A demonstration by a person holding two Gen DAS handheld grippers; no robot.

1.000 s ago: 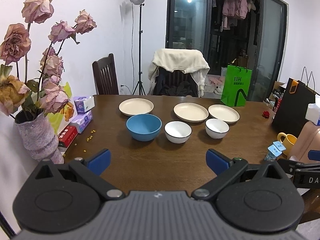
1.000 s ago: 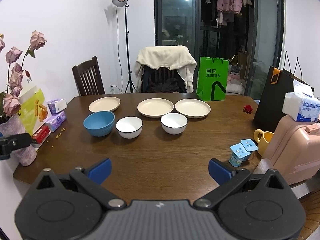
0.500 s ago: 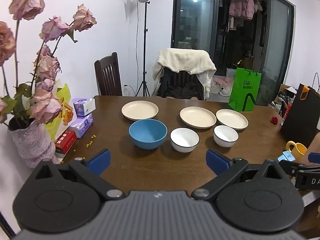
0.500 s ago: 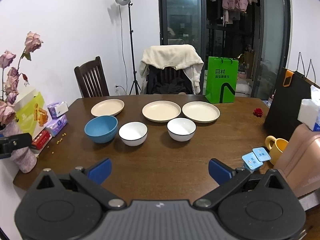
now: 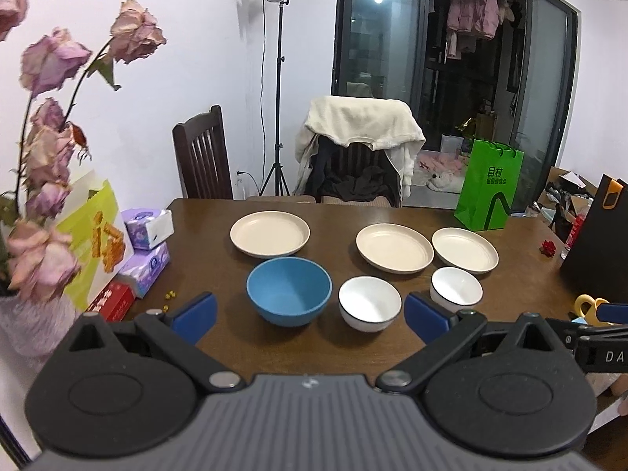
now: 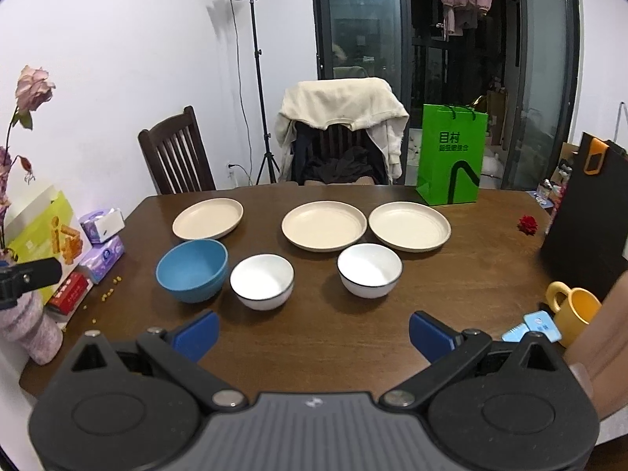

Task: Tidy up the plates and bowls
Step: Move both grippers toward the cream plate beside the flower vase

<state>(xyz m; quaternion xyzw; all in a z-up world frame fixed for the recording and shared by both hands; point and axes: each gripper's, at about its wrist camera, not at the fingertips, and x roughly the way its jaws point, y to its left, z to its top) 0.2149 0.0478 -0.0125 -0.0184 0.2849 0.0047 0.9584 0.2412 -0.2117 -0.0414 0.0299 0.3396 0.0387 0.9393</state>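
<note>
Table (image 5: 392, 353): blue bowl (image 5: 288, 296) just beyond spread left gripper (image 5: 310, 318).

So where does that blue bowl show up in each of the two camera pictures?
Left wrist view: the blue bowl sits near the middle, just left of centre, in front of the leftmost cream plate.
Right wrist view: the blue bowl sits left of centre, beside a white bowl.
Shared landmark: the green paper bag stands at the table's far right edge in both.
</note>
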